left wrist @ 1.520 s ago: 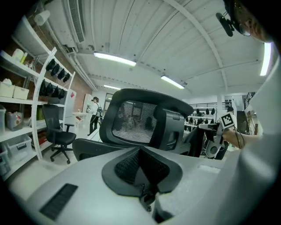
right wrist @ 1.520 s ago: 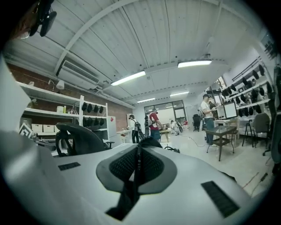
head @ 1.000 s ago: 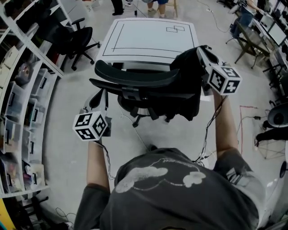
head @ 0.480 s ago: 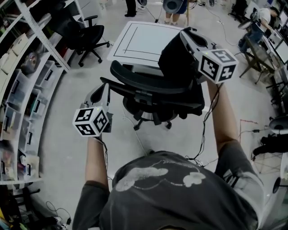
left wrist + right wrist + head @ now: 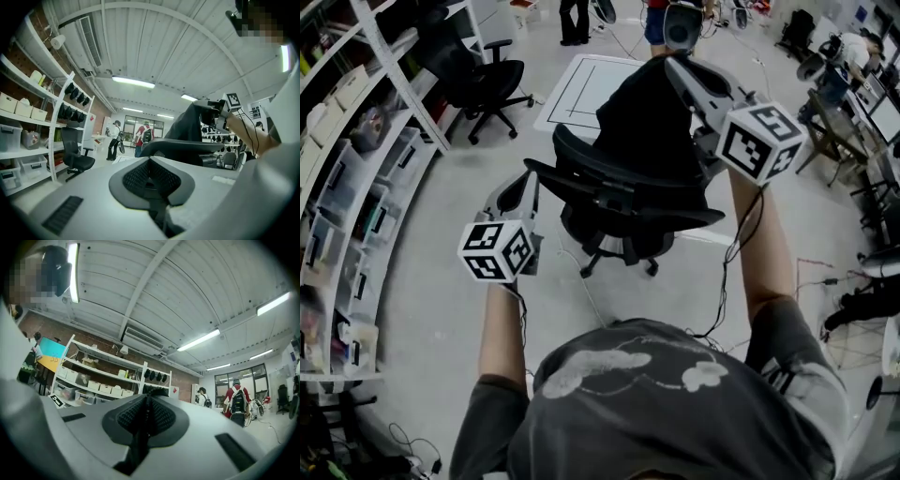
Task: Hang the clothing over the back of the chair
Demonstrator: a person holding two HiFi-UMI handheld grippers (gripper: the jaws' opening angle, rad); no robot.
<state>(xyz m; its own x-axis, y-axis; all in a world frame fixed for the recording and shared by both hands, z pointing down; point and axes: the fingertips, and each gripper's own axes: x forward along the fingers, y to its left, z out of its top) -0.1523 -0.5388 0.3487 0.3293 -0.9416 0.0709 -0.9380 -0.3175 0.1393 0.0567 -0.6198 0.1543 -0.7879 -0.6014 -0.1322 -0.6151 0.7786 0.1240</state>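
A black office chair (image 5: 614,202) stands in front of me, its curved backrest top (image 5: 187,147) facing me. Black clothing (image 5: 645,117) hangs above the backrest and drapes down behind its right part. My right gripper (image 5: 671,62) is shut on the garment's upper edge, and a dark strip of cloth (image 5: 135,448) shows between its pads. In the left gripper view the clothing (image 5: 190,127) hangs from the right gripper (image 5: 212,110). Left of the chair, my left gripper (image 5: 527,180) is shut with nothing in it, level and apart from the backrest.
A white table (image 5: 581,89) with black lines stands just behind the chair. Another black chair (image 5: 483,80) and long shelves with bins (image 5: 352,197) are on the left. People (image 5: 577,19) stand at the back. Cables (image 5: 825,267) lie on the floor at right.
My right gripper has carried the clothing up and further over the chair's backrest. The left gripper has risen a little beside the chair.
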